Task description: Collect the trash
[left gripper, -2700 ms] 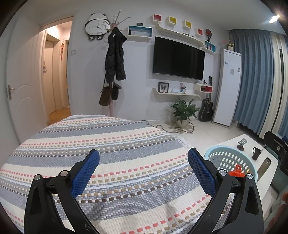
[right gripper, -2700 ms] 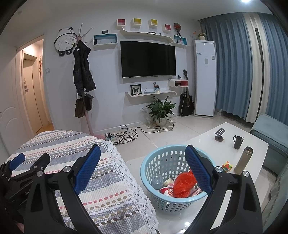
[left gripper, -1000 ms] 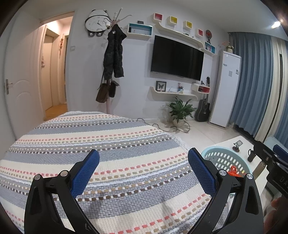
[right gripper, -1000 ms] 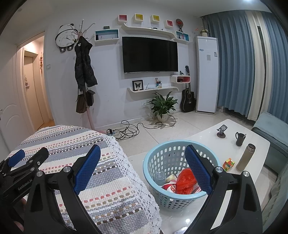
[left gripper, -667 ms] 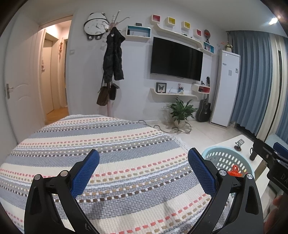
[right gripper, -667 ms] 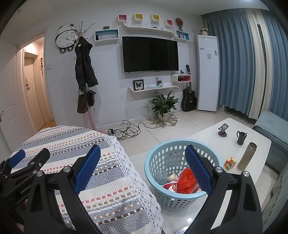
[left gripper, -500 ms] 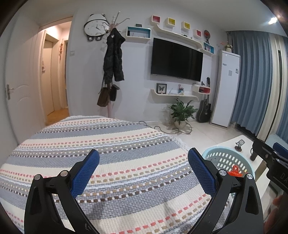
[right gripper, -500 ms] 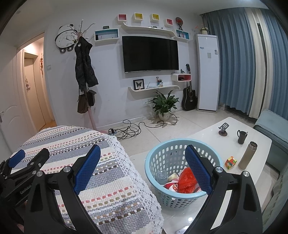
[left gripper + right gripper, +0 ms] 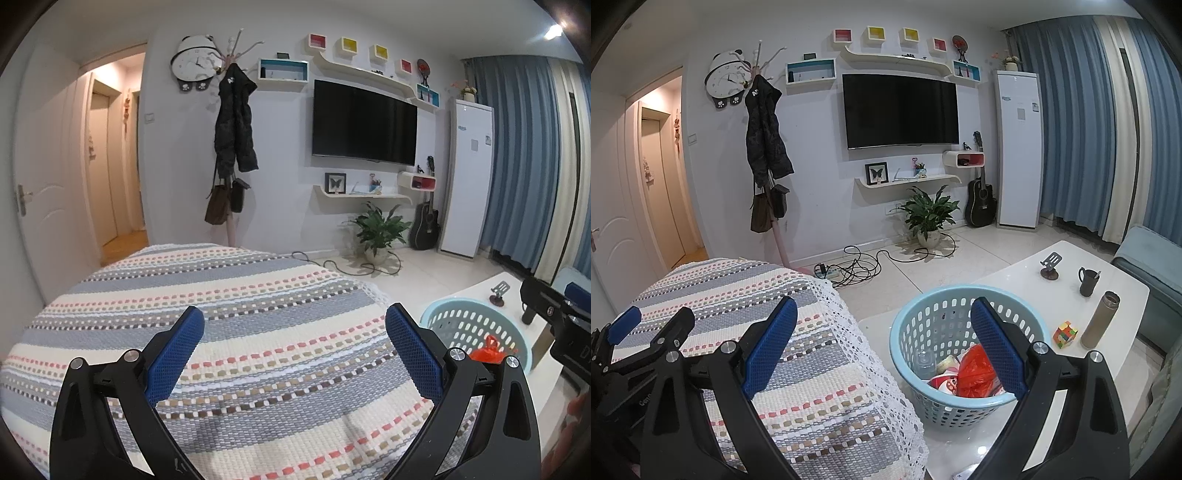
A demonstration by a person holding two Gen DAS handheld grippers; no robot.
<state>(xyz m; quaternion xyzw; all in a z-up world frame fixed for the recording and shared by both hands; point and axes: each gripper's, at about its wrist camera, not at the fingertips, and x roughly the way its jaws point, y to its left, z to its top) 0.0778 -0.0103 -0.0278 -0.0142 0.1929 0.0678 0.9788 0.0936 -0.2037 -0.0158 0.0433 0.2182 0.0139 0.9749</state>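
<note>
The left tongs [image 9: 293, 347] are wide apart and hold nothing, and they hang over the striped cloth [image 9: 240, 314] that covers the near part of the counter. The right tongs [image 9: 882, 349] are wide apart too, with nothing between their blue pads [image 9: 770, 345]. They are held level and point out across the room, side by side with the left tongs, which show at the left edge of the right view. Just past the right tongs sits the light blue basket [image 9: 905, 332] on the white counter [image 9: 1015, 280], right beside the lace edge of the cloth. The trash is in the basket: a red bag [image 9: 973, 373], a clear cup [image 9: 925, 363] and some wrappers. No trash lies on the cloth that I can see. It looks like the picking up is nearly done or done. The next move would be to look for any bit left, or to rest. Farther on the counter stand a color cube [image 9: 1065, 334], a tall bottle [image 9: 1100, 325] and a dark mug [image 9: 1087, 282], which do not look like trash.
</note>
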